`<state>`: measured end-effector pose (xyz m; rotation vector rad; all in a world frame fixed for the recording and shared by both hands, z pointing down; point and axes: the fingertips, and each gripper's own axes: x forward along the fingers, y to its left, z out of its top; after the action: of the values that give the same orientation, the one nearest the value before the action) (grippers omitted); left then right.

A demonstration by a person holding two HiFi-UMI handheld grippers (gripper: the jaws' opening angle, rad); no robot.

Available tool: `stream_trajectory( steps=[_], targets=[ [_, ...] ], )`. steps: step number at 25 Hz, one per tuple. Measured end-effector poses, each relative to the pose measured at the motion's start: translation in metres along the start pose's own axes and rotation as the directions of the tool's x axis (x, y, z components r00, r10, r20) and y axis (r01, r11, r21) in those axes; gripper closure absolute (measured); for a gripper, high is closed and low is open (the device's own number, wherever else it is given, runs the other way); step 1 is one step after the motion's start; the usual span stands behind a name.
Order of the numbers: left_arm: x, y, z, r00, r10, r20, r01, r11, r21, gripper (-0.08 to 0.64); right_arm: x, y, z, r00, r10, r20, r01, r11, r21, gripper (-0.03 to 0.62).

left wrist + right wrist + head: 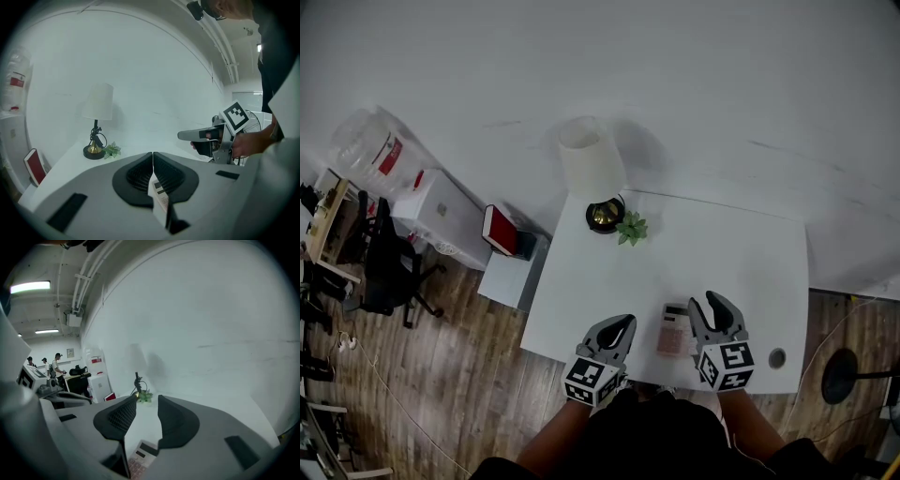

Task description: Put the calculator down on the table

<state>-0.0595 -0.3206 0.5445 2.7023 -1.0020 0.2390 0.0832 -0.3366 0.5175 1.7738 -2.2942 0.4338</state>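
L gripper: jaws pressed together, tips touching, nothing pinched. R gripper: jaws spread, nothing btwn them. The calculator shows thru the gap low down, lying flat on the table, display end away from the person. In head view it lies btwn the two grippers, just beside the R one's left side, close to the near edge. Can't tell if R gripper touches it.

Both grippers sit low over the near table edge, side by side, jaws pointing fwd toward the wall, marker cubes toward the person. Forearms come in from the bottom of head view, elbows tucked near the body. In left gripper view a hand wraps R gripper's handle; that gripper is about level.

Farther back on the table: lamp w/ white shade and brass base, small green plant just beside the base. Off the table's left side: red book, then a black office chair on wood floor.
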Motion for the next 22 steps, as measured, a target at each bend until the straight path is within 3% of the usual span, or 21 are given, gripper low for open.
stream_trajectory(
  steps=[6,12,22],
  targets=[
    [-0.001,0.005,0.015,1.000,0.013,0.021,-0.013,1.000,0.012,0.538,-0.023,0.004,0.046,0.983,-0.006,0.183,0.011,1.000,-0.026,0.574],
    [0.002,0.003,0.022,0.999,-0.007,0.043,0.006,0.999,0.033,0.538,-0.036,0.017,0.071,0.961,0.053,0.270,-0.012,0.988,-0.151,0.575],
    [0.003,-0.001,0.032,0.998,-0.022,0.053,0.018,0.998,0.058,0.538,-0.046,0.026,0.086,0.945,0.064,0.320,0.013,0.972,-0.235,0.575]
  ],
)
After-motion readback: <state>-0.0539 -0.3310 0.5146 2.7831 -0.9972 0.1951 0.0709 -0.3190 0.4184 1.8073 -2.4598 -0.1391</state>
